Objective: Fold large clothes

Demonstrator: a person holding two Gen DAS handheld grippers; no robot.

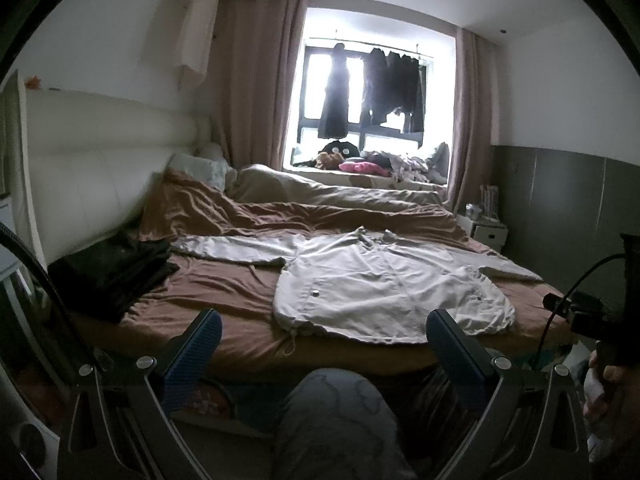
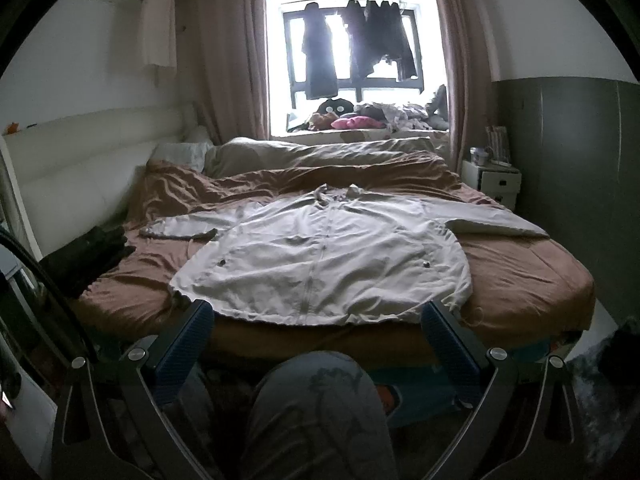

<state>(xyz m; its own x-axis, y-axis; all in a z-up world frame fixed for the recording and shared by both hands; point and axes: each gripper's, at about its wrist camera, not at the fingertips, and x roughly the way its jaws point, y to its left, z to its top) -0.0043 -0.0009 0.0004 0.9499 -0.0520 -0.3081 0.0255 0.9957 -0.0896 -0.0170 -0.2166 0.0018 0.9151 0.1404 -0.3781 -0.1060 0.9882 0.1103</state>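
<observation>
Jacket [image 2: 320, 256] time on the bed: a big pale jacket lies flat, front side up, on the brown sheet [image 2: 520, 272] near the close edge of the bed. Its zip runs down the middle. One sleeve [image 2: 180, 230] sticks out to the left and the other sleeve [image 2: 496, 226] sticks out to the right. The bottom hem sits right at the near edge, with a thin string [image 1: 290, 346] hanging over.

The left claw [image 1: 324, 344] is wide open and holds nothing. It hangs in the air just in front of the bed, near the left half of the hem. The right claw [image 2: 316, 334] is wide open too, with nothing in it, and it points at the middle of the hem. A knee [image 2: 316, 408] in grey trousers shows below each claw.

A pile of dark clothes [image 1: 116, 272] sits on the left side of the bed, well apart from the jacket. Farther back are a rumpled blanket [image 2: 320, 152] and a pillow [image 2: 180, 154]. A white headboard [image 1: 100, 160] runs along the left. Dark clothes [image 2: 360, 40] hang in the bright window at the far end. A small white table [image 2: 490, 184] stands at the far right.
</observation>
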